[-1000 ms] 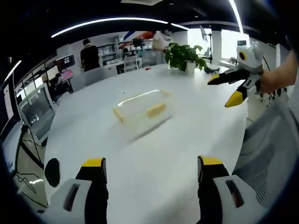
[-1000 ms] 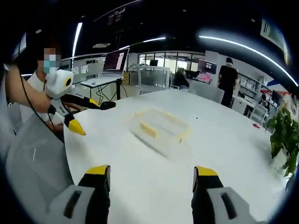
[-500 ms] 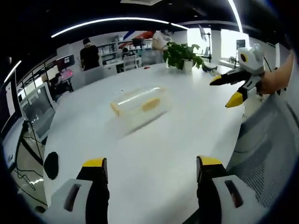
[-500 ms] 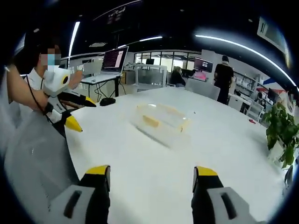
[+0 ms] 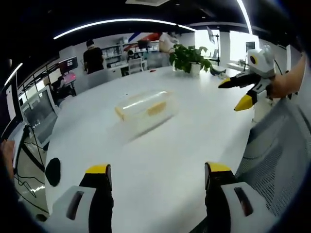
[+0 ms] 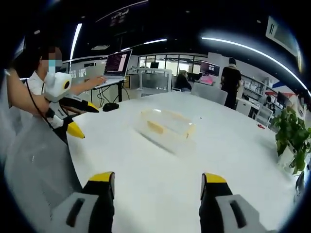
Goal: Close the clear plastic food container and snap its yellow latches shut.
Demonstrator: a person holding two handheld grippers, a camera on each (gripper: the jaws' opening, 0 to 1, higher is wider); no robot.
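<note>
Judging by its thin clear walls, the plastic food container (image 5: 145, 109) out on the white table (image 5: 160, 160) will be light, fairly stiff and slippery, apt to skate away if I push on one side only, so I would steady one end and press on a yellow latch (image 5: 156, 108) (its exact state is too blurred to tell). It sits well apart from both of my tongs, near the middle of the table (image 6: 160, 174), with a potted plant (image 5: 190, 57) further off. My left gripper (image 5: 158, 174) has its jaws wide apart, holding and touching nothing; my right gripper (image 6: 158, 180) is likewise spread open and empty, far short of the container (image 6: 165, 127).
</note>
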